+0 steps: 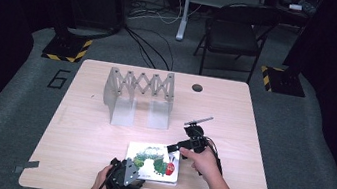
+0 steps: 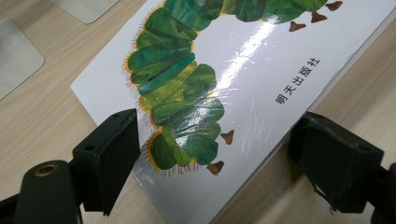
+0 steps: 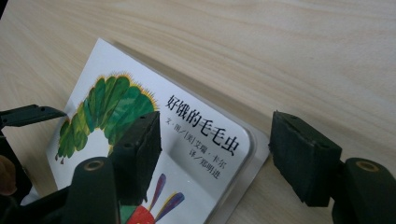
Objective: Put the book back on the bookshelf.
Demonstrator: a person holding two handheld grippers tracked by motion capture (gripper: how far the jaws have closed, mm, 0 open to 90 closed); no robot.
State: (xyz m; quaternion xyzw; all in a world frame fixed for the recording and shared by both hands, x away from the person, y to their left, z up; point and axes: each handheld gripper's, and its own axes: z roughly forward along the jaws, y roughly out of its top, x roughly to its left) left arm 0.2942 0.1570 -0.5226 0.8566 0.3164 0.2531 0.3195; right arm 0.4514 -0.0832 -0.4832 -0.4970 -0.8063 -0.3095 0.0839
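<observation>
While the caterpillar picture book (image 1: 152, 162) lies flat between both grippers, left gripper (image 2: 215, 161) straddles its near corner unclamped, and right gripper (image 3: 212, 158), jaws apart, brackets the far corner.

High view overlooks the table (image 1: 100, 130); gripper views close in on the book (image 1: 153, 162)

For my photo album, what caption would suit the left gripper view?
Open tongs straddle the corner of a glossy picture book with a green caterpillar, lying on a wooden table.
</observation>
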